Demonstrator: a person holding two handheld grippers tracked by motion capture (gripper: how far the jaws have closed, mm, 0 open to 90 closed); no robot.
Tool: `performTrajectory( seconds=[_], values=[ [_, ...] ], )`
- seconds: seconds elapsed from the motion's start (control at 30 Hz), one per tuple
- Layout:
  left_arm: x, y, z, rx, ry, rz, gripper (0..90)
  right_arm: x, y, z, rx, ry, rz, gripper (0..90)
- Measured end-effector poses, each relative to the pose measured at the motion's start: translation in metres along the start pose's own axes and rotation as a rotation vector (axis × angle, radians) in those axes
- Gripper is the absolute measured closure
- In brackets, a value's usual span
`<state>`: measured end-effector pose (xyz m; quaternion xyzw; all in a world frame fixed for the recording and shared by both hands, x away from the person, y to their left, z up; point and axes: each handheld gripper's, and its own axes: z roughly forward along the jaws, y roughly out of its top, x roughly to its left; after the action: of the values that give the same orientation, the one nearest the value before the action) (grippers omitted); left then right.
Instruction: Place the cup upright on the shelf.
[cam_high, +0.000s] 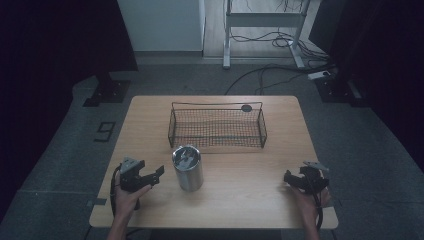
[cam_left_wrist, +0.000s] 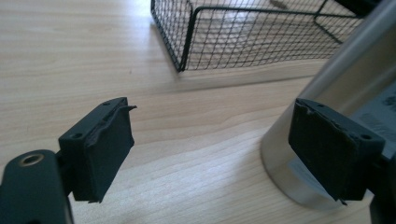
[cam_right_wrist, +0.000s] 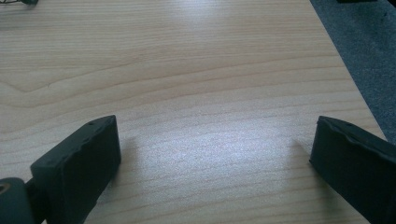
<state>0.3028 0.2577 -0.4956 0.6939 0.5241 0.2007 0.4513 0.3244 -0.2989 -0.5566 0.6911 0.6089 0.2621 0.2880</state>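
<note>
On table, steel tumbler with unreadable label, wire basket

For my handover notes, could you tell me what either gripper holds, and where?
Nothing: left gripper and right gripper are open, the left beside the steel cup.

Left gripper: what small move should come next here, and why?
Probably slide the left gripper a little to its right so its open jaws straddle the steel cup. The cup stands upright just in front of the wire basket, beside the gripper. In the left gripper view, one jaw already overlaps the cup's wall and nothing is held. The right gripper rests open, far off.
</note>
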Motion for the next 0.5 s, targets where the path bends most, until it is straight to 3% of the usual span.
performTrajectory(
  seconds=[0.2,0.37,0.5],
  values=[
    [-0.005,0.005,-0.008,-0.018,-0.049,0.006,12.5,0.000,0.000,0.000,0.000,0.000,0.000,1.6],
    [-0.019,0.010,-0.016,-0.038,-0.094,0.058,11.7,0.000,0.000,0.000,0.000,0.001,0.000,1.6],
    [-0.026,0.014,-0.023,-0.052,-0.129,0.076,11.6,0.000,0.000,0.000,0.000,0.000,0.001,1.8]
  ],
)
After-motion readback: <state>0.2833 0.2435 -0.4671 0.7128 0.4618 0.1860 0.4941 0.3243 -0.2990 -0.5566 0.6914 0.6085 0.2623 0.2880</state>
